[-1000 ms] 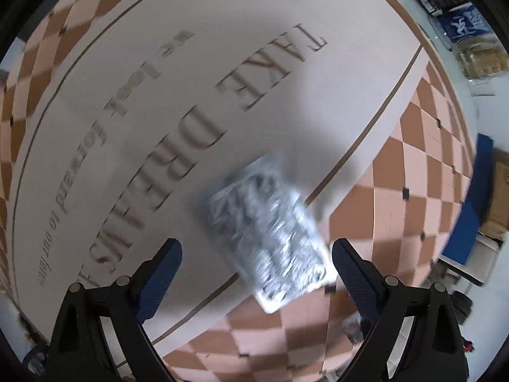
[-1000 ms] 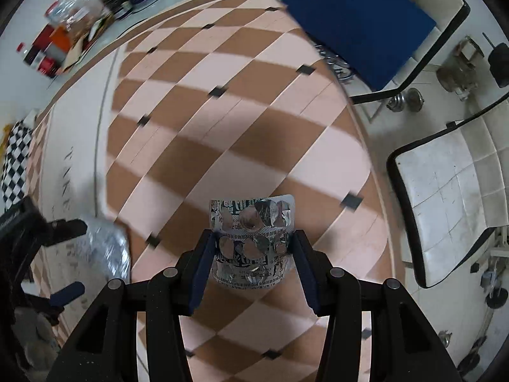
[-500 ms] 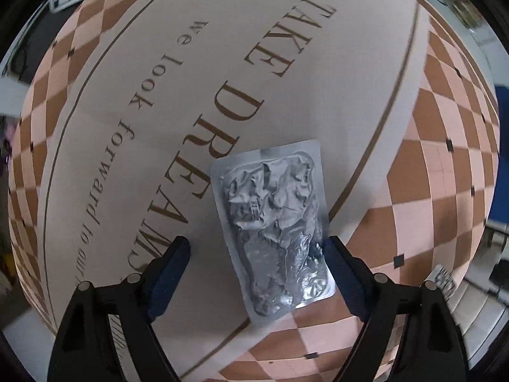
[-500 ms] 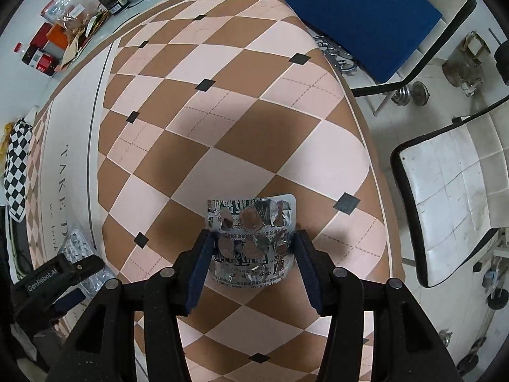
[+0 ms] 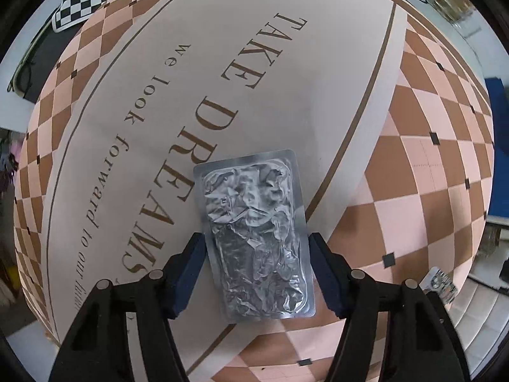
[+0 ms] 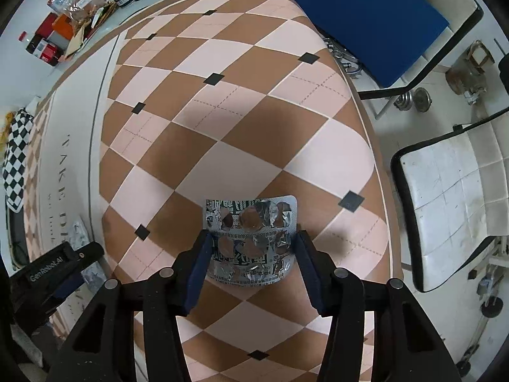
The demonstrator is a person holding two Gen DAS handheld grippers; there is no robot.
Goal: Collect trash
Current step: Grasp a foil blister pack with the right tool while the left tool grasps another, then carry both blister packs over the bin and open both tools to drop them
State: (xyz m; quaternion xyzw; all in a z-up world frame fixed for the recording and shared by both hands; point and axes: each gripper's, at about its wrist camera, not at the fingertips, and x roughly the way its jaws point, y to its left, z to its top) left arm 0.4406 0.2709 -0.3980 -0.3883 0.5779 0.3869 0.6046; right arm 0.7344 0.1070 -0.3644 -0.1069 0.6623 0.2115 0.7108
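Silver foil fills the near ground in both wrist views. The left gripper [image 5: 256, 270] points down at the tablecloth [image 5: 318, 63], and its jaws have just been closing around a crumpled foil tray [image 5: 254, 238] that lies flat on the cloth's pale band, over the printed lettering [image 5: 203, 146]; the blue pads [image 5: 191, 270] stand just beside the tray's long edges, and I cannot tell whether they press on it. The right gripper [image 6: 251, 264] stands about half open and pinches a spent blister pack [image 6: 251, 238] between its pads, above the brown and pink checks. Farther off, a blue chair [image 6: 366, 9] and a white chair [image 6: 451, 203] stand past the table edge, and boxes and bottles [image 6: 63, 31] crowd the far corner.
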